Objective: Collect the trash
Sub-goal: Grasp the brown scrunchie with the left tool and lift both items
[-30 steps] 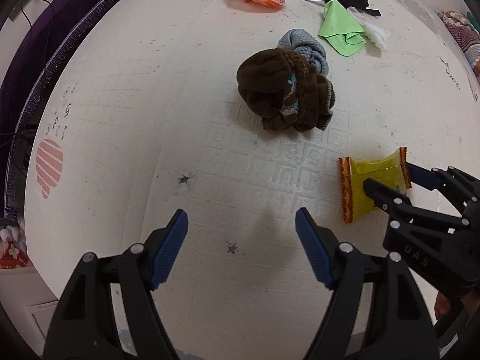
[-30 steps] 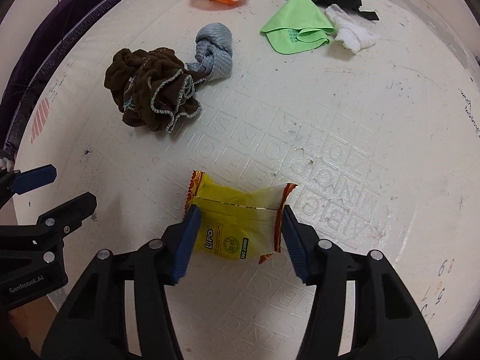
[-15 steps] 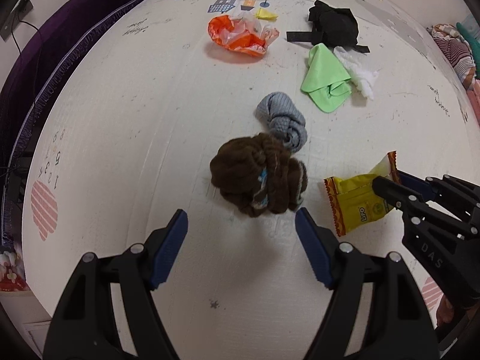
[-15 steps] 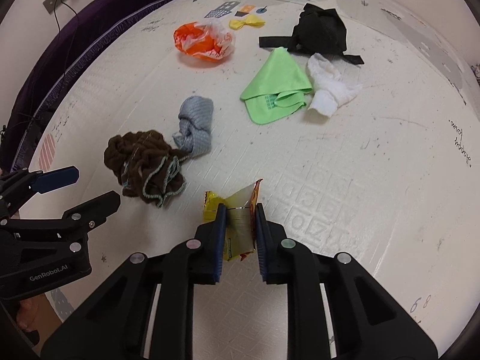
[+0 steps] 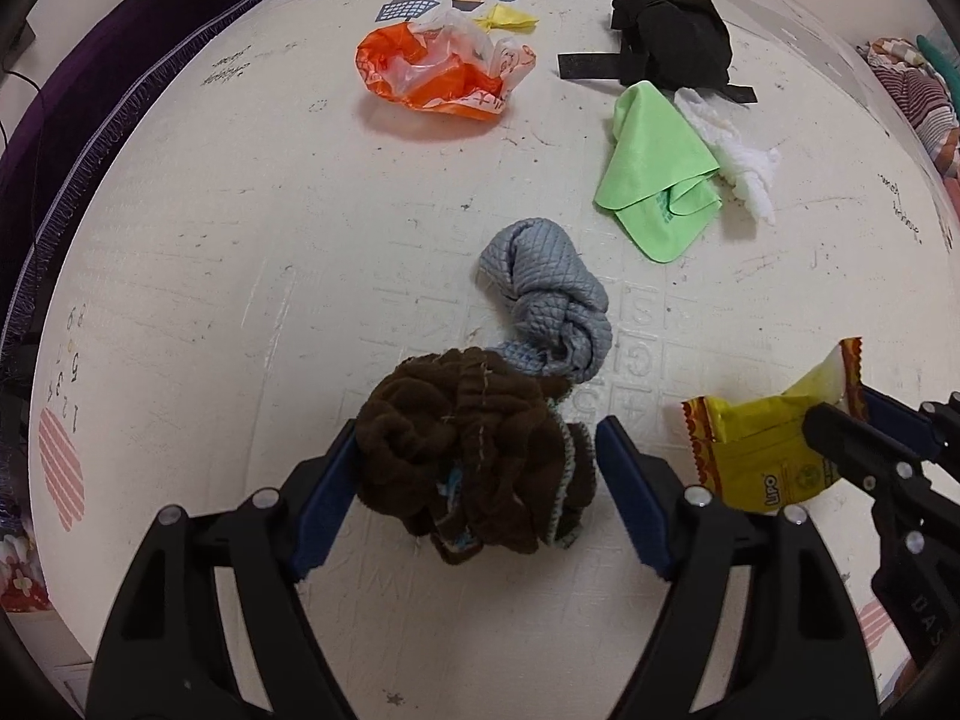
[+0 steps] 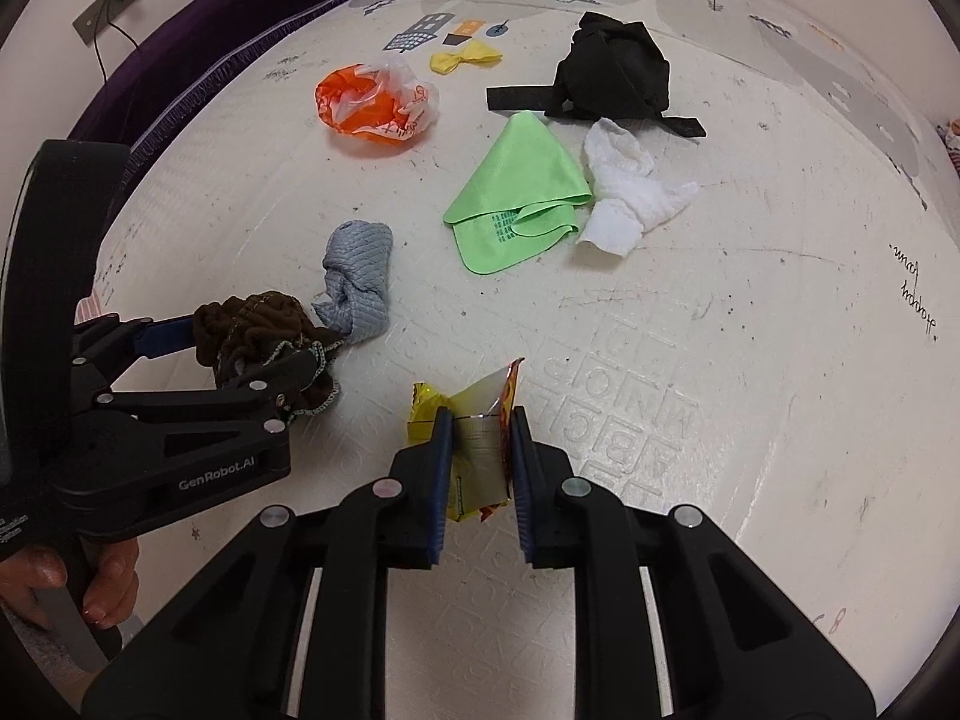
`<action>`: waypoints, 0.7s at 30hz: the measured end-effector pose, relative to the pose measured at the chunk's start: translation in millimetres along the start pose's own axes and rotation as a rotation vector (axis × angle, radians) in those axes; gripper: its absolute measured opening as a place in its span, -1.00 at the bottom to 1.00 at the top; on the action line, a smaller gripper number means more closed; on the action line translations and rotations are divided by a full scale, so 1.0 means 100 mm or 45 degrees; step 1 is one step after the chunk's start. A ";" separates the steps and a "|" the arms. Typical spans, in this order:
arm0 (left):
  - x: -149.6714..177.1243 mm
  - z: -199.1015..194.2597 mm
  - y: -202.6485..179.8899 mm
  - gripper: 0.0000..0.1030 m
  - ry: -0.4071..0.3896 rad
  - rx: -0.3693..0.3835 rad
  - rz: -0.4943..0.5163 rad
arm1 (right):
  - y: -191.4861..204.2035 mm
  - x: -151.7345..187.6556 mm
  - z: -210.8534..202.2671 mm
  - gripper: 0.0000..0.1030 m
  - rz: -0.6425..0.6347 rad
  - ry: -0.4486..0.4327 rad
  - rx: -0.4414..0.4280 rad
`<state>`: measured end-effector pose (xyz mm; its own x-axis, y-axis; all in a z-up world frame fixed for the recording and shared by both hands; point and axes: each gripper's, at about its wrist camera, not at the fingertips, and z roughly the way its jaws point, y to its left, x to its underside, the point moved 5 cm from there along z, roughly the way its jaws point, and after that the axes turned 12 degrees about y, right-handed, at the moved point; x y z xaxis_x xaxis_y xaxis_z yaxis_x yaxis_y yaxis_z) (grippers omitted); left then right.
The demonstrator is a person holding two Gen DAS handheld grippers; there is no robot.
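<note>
While right claw (image 6: 478, 456) pinches yellow wrapper (image 6: 474, 450), left claw (image 5: 474, 489), jaws just closing, straddles brown cloth (image 5: 474, 456) at lower centre: close squarely, gather folds, avoid grey cloth (image 5: 549, 306).

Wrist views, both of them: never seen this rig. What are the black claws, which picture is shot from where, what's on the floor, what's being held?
There is no robot. A person holds a two-finger gripper in each hand, and a fisheye camera on each looks forward along its fingers, so each picture shows its own claws at the bottom.

From the left wrist you see the left gripper. Its jaws have just been closing around a crumpled brown cloth, which sits between them; a firm grip is not clear yet.

From the right wrist you see the right gripper, shut on a yellow snack wrapper.

On the white play mat also lie a grey cloth, a green cloth, a white tissue, a black garment, an orange plastic bag and a small yellow scrap.
</note>
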<state>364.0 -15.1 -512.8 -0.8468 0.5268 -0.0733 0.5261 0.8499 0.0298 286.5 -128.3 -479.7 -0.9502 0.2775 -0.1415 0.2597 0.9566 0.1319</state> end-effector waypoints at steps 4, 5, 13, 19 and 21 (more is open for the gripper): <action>0.01 -0.02 0.08 -0.10 0.016 0.033 -0.039 | 0.01 0.01 -0.06 -0.67 -0.009 0.004 -0.007; 0.02 -0.05 0.09 -0.12 0.019 0.035 -0.042 | 0.02 0.01 -0.08 -0.67 -0.011 0.004 -0.009; 0.27 -0.43 0.26 -0.24 0.025 0.042 -0.092 | 0.16 0.01 -0.44 -0.67 -0.058 -0.018 -0.038; 0.72 -0.92 0.46 -0.24 0.006 0.062 -0.159 | 0.41 0.09 -0.83 -0.67 -0.135 -0.040 -0.055; 0.88 -1.08 0.53 -0.24 -0.002 0.058 -0.195 | 0.54 0.14 -0.98 -0.67 -0.168 -0.047 -0.075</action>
<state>308.5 78.0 -410.0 -0.9172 0.3913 -0.0751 0.3941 0.9187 -0.0272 270.7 -81.7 -378.3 -0.9682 0.1539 -0.1973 0.1214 0.9784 0.1674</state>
